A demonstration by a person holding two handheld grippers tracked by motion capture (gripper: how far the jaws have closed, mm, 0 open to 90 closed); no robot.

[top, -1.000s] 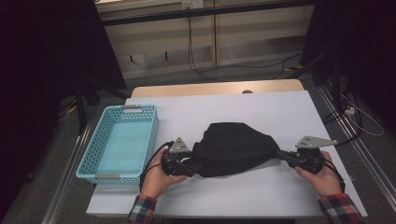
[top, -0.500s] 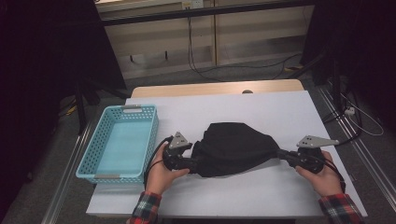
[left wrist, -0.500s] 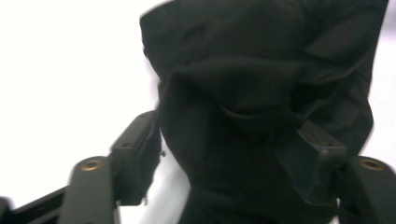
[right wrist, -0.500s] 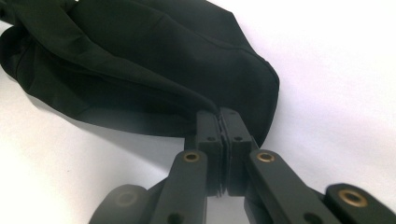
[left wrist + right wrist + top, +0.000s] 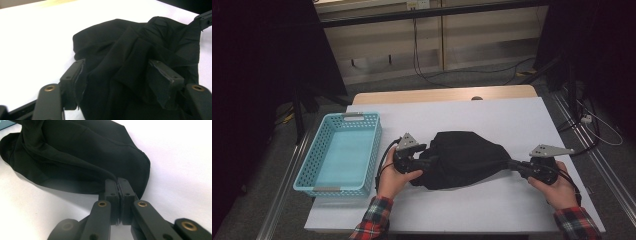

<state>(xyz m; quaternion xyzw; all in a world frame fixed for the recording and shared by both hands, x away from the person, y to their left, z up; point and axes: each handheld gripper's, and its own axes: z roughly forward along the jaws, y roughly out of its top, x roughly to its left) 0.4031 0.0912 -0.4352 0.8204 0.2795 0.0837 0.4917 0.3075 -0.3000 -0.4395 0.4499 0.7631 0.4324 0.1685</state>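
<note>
high view puts my crumpled black fabric garment point(image 5: 464, 159) on the white table top point(image 5: 492, 115), just right of the light blue perforated plastic basket point(image 5: 343, 152), which sits at the table's left edge. my left gripper point(image 5: 428, 162) is at the cloth's left end and my right gripper point(image 5: 514, 165) at its right end, each held in a hand with a red plaid sleeve point(image 5: 373, 222) behind it.

left gripper view shows my jaws spread apart, with folds of the black cloth point(image 5: 130, 62) bunched between them; the jaws have just been closing a little, and i cannot tell whether the pads press on the fabric.

right gripper view shows my jaws pressed together, pinching a thin edge of the garment point(image 5: 75, 152), which fans out from the pinch across the table.
</note>
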